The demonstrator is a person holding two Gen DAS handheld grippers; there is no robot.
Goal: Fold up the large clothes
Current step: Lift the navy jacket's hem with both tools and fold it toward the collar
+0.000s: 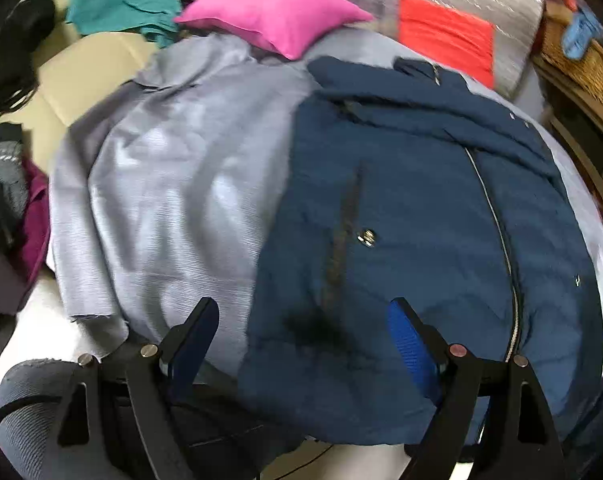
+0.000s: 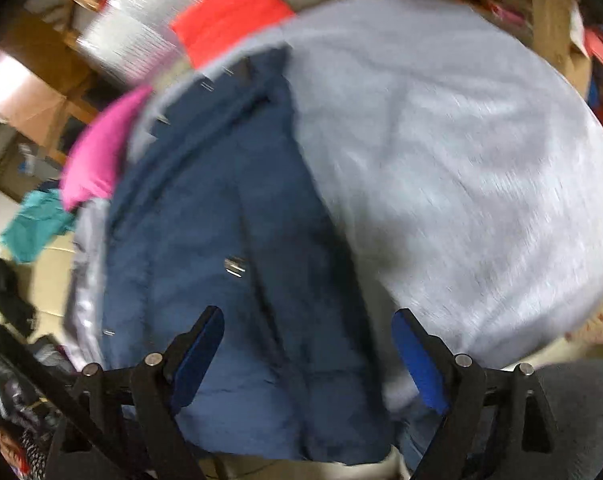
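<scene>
A navy blue jacket (image 1: 413, 240) with a zipper and metal snaps lies spread on a light grey sheet (image 1: 169, 184). My left gripper (image 1: 301, 320) is open and empty, hovering above the jacket's near hem and left edge. In the right wrist view the same jacket (image 2: 221, 264) lies on the sheet (image 2: 461, 160), and the picture is blurred. My right gripper (image 2: 307, 332) is open and empty above the jacket's near right part.
A pink pillow (image 1: 273, 20) and a red-orange cloth (image 1: 445, 36) lie at the far edge. A teal garment (image 1: 121, 8) and a black item (image 1: 17, 48) lie on a beige surface at left. A maroon garment (image 1: 37, 224) hangs at left. A wicker basket (image 1: 581, 68) stands at right.
</scene>
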